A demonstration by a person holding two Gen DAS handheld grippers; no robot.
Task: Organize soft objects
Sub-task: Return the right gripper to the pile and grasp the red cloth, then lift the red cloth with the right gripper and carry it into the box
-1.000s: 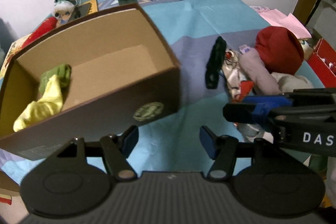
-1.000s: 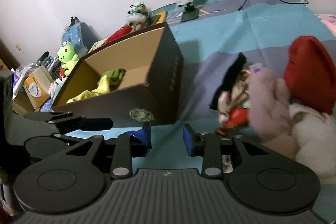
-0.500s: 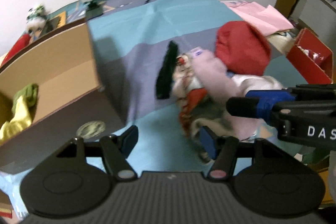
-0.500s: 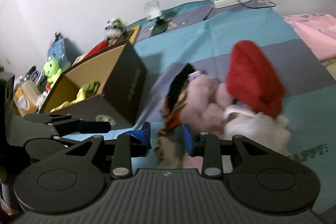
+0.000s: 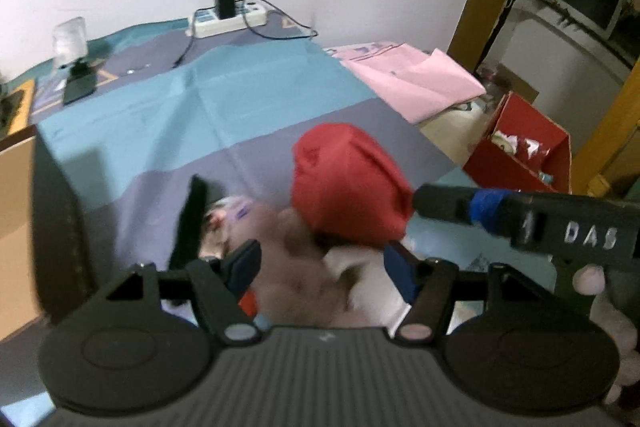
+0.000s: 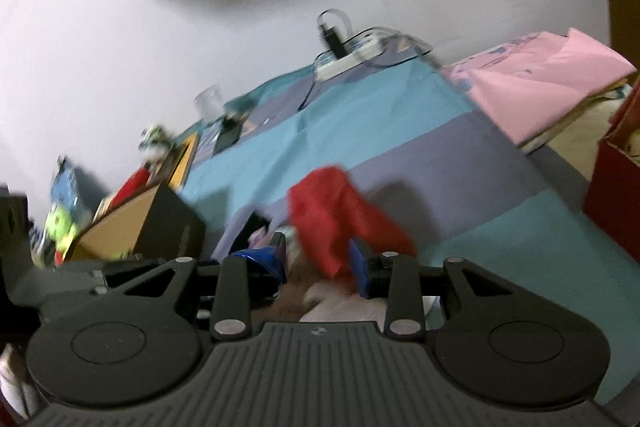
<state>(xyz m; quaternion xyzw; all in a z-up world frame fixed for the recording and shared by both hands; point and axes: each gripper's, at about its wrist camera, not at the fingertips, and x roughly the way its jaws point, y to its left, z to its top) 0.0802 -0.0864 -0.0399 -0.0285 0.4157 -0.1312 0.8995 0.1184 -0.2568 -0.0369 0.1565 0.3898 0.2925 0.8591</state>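
A pile of soft things lies on the blue and purple sheet: a red hat, a pinkish plush, white plush and a black cloth. My left gripper hangs over the pile; its jaws are opening, with the pinkish plush under the gap and neither pad pressing it. My right gripper stands narrowly open at the red hat, whose blurred lower edge shows in the gap. One right finger reaches in beside the hat. The brown cardboard box stands to the left.
A power strip with a charger and a phone on a stand sit by the far wall. Folded pink cloth and a red box are off the right edge. Plush toys crowd behind the cardboard box.
Both grippers have swung right, away from the cardboard box with its yellow and green cloths, and closed in on the pile. The box has slid to the left edge of both views.
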